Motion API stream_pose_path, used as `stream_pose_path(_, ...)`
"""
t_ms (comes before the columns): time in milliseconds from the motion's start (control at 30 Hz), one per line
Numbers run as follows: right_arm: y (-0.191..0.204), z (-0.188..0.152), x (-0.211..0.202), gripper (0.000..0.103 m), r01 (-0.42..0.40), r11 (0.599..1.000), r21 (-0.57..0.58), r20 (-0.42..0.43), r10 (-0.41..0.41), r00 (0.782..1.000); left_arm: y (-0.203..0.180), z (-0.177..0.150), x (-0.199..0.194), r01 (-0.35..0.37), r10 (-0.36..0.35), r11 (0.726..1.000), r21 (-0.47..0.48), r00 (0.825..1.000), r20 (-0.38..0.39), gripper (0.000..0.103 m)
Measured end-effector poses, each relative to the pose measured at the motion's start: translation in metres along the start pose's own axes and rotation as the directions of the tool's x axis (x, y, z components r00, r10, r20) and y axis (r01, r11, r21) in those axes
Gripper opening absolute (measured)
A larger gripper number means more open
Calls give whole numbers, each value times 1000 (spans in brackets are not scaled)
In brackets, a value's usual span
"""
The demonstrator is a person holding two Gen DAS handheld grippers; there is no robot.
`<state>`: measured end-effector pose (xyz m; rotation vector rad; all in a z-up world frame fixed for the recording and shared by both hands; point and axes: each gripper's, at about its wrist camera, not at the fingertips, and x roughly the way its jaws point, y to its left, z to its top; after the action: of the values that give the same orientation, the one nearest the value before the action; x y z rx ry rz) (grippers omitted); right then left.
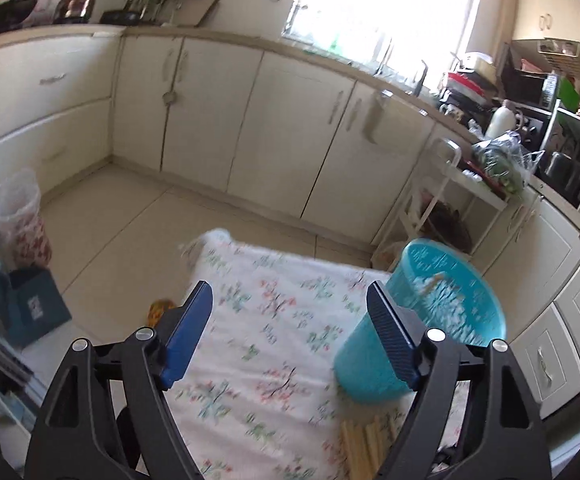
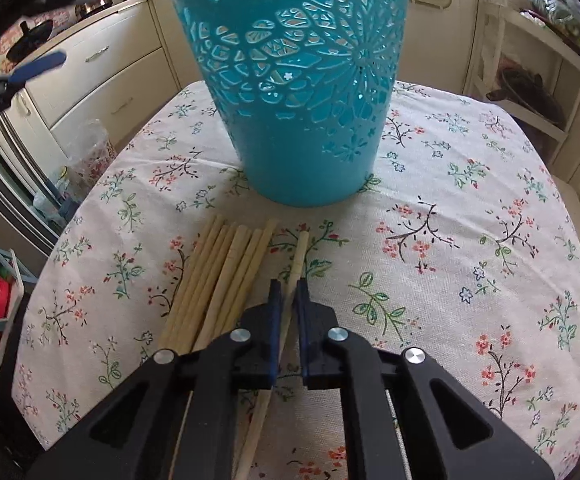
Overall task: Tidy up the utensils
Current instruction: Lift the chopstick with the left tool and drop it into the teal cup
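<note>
Our right gripper (image 2: 287,294) points down at the table with its jaws pressed nearly together, pinching a single chopstick (image 2: 296,258) that runs between the blue pads (image 2: 275,300) and out toward the teal basket (image 2: 302,92). The rest of the chopsticks (image 2: 217,280) lie in a bundle flat on the floral tablecloth (image 2: 450,240), just left of the pinched one and just short of the basket's base.

Our left gripper (image 1: 290,328) hovers above the table, jaws spread wide, nothing between them. Its right pad (image 1: 390,336) overlaps the basket (image 1: 450,304) in that view; we can't tell if they touch. Something pale sits inside the basket, too blurred to identify. The bundle's ends (image 1: 366,444) show at the bottom of the left view.

Kitchen cabinets (image 1: 249,120) run behind the table.
</note>
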<state>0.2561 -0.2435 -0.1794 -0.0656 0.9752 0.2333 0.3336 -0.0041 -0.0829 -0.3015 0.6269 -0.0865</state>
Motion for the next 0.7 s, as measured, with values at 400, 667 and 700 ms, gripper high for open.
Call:
stream_pose_path(400, -35, 10, -101, 6, -253, 937, 242, 311, 172, 935, 46, -85, 31, -46, 36, 998, -46, 980, -193, 76)
stream_pose_path(667, -39, 93, -166, 6, -350, 913, 212, 593, 164, 788, 47, -96, 35, -38, 30, 999, -39, 981, -191, 78)
stream_pose_path(700, -38, 110, -168, 6, -339, 917, 212, 633, 136, 763, 45, -94, 36, -36, 28, 999, -36, 982, -189, 78)
